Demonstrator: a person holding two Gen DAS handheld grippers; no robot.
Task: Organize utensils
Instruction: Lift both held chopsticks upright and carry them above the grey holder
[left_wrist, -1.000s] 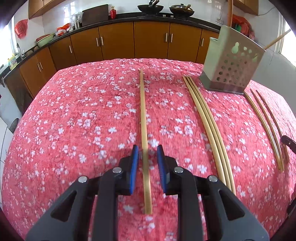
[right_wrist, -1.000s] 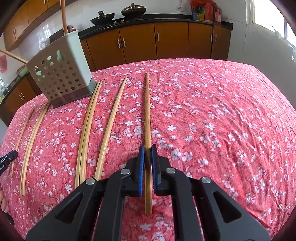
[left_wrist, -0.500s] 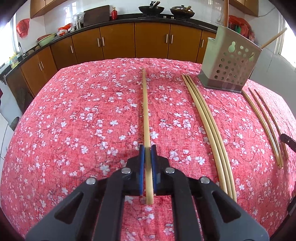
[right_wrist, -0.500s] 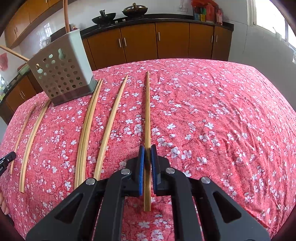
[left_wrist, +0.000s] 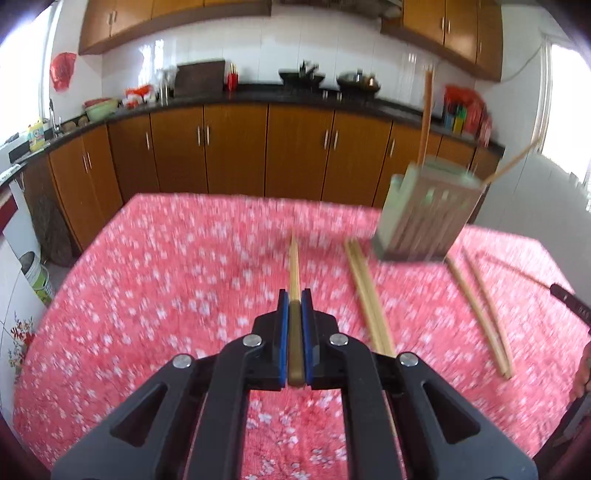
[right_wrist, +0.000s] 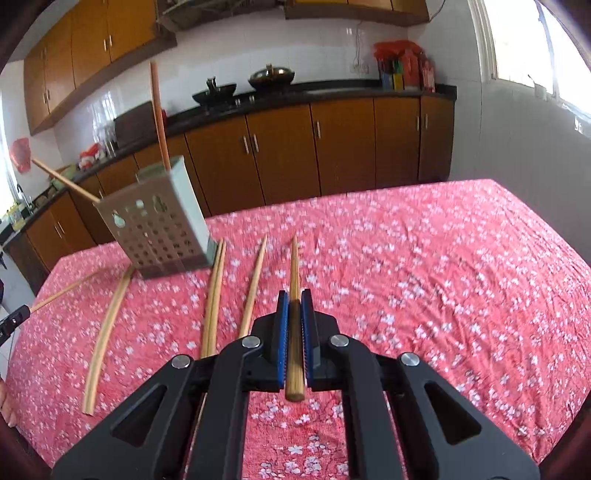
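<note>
My left gripper (left_wrist: 294, 295) is shut on a pale bamboo chopstick (left_wrist: 294, 264), lifted off the red floral tablecloth (left_wrist: 147, 295) and pointing away from me. My right gripper (right_wrist: 294, 295) is shut on a darker wooden chopstick (right_wrist: 294, 258), also raised. A grey perforated utensil holder (left_wrist: 424, 221) (right_wrist: 159, 232) stands at the far side with two sticks poking out. Several loose chopsticks (left_wrist: 365, 295) (right_wrist: 214, 295) lie on the cloth between the grippers.
Two more chopsticks (left_wrist: 480, 306) lie right of the holder in the left wrist view. The other gripper's tip shows at each view's edge (left_wrist: 569, 302) (right_wrist: 13, 321). Brown kitchen cabinets (left_wrist: 236, 147) line the wall behind the table.
The left gripper's jaws closed on the chopstick between them. Both grippers then rose, lifting their chopsticks off the cloth, and the views tilted up toward the cabinets.
</note>
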